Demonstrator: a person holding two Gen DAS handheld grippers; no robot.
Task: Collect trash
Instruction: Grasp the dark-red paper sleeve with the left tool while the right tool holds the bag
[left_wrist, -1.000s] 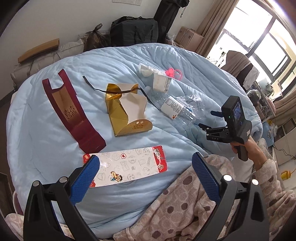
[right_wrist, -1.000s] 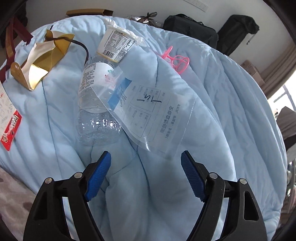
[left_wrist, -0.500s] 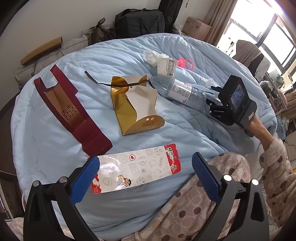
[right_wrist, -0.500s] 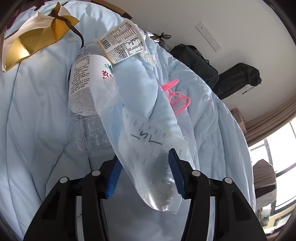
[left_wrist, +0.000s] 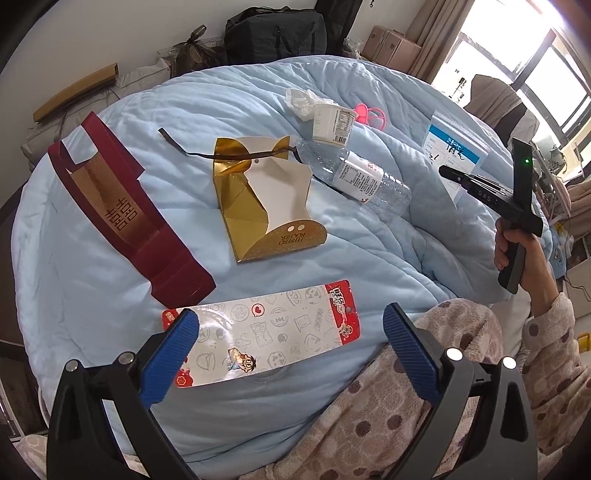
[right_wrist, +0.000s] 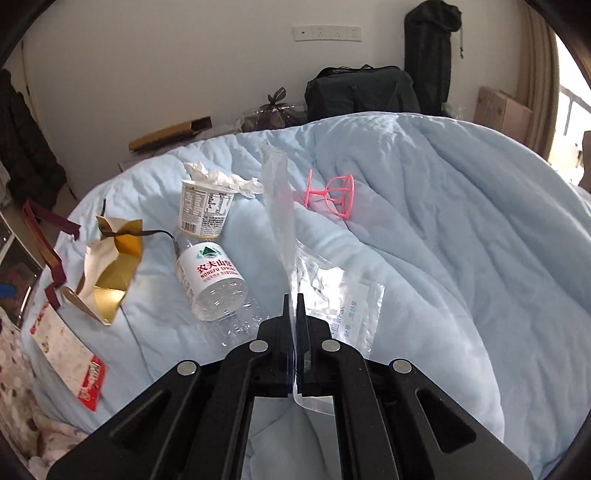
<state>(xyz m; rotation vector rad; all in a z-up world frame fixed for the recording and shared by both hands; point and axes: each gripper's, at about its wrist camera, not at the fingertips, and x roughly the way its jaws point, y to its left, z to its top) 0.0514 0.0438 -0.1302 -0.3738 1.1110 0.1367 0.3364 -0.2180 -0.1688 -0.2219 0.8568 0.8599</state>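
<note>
Right gripper (right_wrist: 294, 306) pinches clear printed plastic zip bag (right_wrist: 347, 306) (thin edge only); slick film could slip out. Left gripper (left_wrist: 291, 332) spread, empty.

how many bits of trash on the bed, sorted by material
Plastic: 4 - water bottle, clear zip bag, pink frame, snack wrapper
Card or paper: 4 - gold box, maroon sleeve, cup, crumpled tissue
Total: 8
</note>
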